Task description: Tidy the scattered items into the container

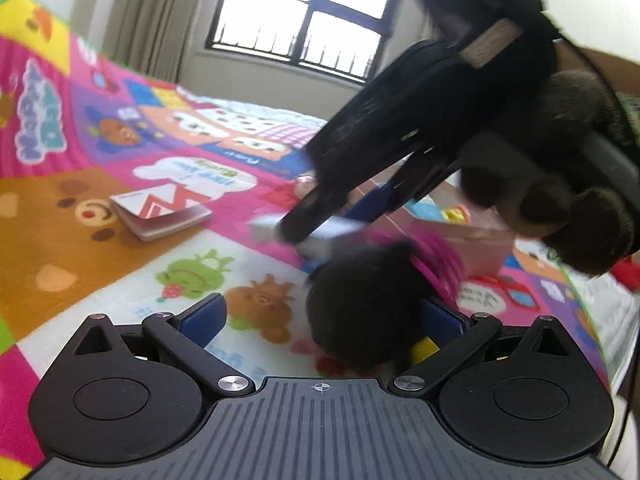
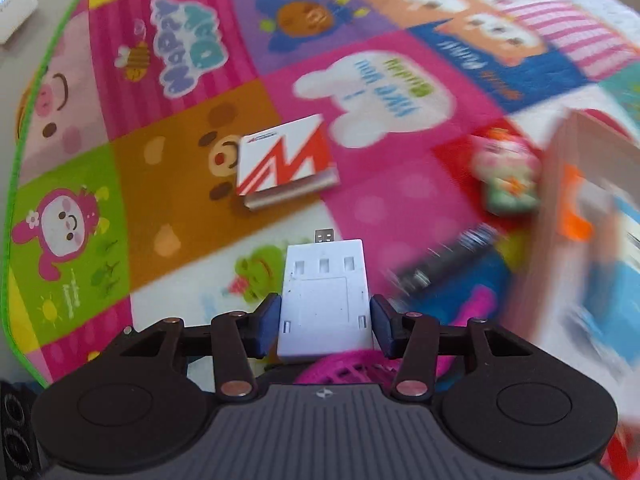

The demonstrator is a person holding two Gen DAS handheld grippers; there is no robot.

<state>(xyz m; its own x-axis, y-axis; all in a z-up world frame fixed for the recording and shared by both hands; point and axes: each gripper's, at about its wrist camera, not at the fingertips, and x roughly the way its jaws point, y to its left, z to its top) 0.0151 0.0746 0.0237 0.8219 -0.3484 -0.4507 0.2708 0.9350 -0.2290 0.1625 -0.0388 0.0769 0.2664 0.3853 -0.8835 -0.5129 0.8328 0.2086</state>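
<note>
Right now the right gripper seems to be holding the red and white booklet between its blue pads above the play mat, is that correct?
Not quite: the right gripper holds a white USB adapter between its blue pads, not the booklet. The red and white booklet lies untouched on the play mat, as the right wrist view shows.

Left gripper fingers spread wide; right gripper fingers clamped inward.

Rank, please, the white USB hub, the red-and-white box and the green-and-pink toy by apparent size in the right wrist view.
1. White USB hub, though nearness inflates it.
2. Red-and-white box.
3. Green-and-pink toy, blurred, so unsure against the box.
</note>
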